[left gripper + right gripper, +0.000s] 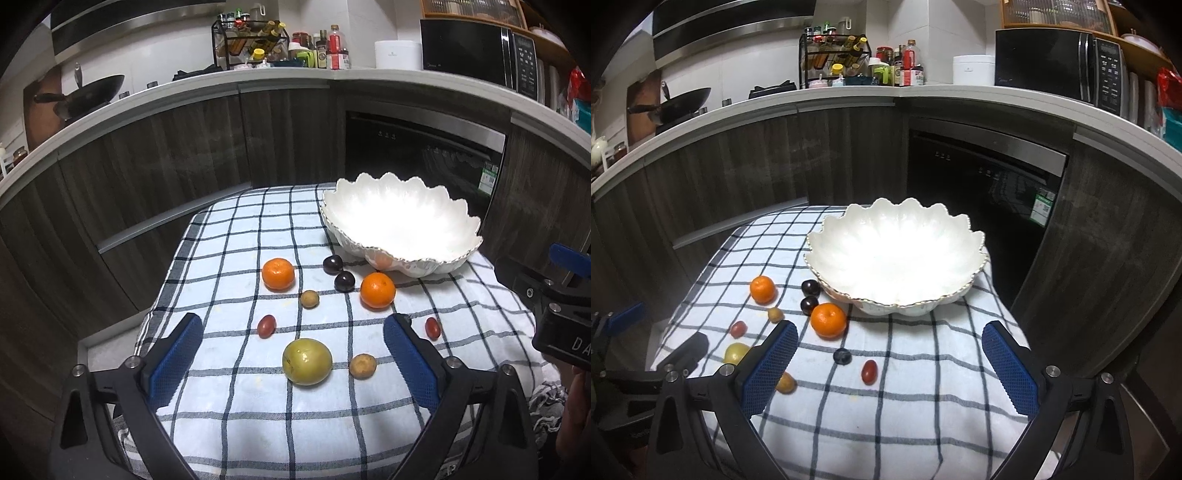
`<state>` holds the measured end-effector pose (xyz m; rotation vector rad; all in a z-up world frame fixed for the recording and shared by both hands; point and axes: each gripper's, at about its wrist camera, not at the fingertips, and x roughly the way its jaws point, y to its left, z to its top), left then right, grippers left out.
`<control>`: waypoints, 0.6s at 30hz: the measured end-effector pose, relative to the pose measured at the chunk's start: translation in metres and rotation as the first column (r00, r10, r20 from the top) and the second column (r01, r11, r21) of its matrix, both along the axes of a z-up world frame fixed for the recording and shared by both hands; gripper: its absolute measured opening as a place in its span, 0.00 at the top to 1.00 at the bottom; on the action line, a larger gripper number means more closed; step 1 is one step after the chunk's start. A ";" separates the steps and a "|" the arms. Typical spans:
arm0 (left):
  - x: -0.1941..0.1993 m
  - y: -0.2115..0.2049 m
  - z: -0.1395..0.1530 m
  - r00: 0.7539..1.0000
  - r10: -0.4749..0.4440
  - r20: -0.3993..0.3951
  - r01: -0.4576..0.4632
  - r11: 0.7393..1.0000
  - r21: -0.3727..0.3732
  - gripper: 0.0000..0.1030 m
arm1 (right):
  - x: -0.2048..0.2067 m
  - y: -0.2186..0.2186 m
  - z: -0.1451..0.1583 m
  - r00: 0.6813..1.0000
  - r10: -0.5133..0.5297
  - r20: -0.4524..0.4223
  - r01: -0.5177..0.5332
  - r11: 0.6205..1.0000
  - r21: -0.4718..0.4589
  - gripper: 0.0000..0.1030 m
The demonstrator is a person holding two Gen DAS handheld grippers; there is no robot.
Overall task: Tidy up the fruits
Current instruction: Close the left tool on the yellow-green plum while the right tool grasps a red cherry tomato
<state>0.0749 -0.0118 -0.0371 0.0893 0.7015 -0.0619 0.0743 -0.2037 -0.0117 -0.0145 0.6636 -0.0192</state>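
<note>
Evidently nothing is sorted yet: the white bowl (897, 258) sits empty, every fruit lies on the checked surface (229, 406), and both the left tongs (293, 363) and right tongs (890, 369) gape wide, holding nothing.

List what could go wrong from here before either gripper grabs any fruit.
1. The fruits are round and lie loose on the checked cloth; closing the open left gripper on the yellow-green fruit may nudge it into the small brown fruit beside it.
2. The orange sits close to the white bowl and the dark plums, so fingers may bump them.
</note>
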 end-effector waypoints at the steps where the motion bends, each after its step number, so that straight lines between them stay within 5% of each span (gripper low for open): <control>1: 0.002 0.000 -0.003 1.000 0.000 -0.009 0.000 1.000 -0.001 0.07 | 0.002 0.001 -0.002 1.000 0.007 -0.002 -0.007 1.000 0.000 0.05; 18: 0.034 0.004 -0.057 0.994 0.015 -0.104 -0.015 1.000 -0.001 0.15 | 0.033 0.016 -0.054 0.994 0.065 -0.090 -0.067 0.998 -0.016 0.24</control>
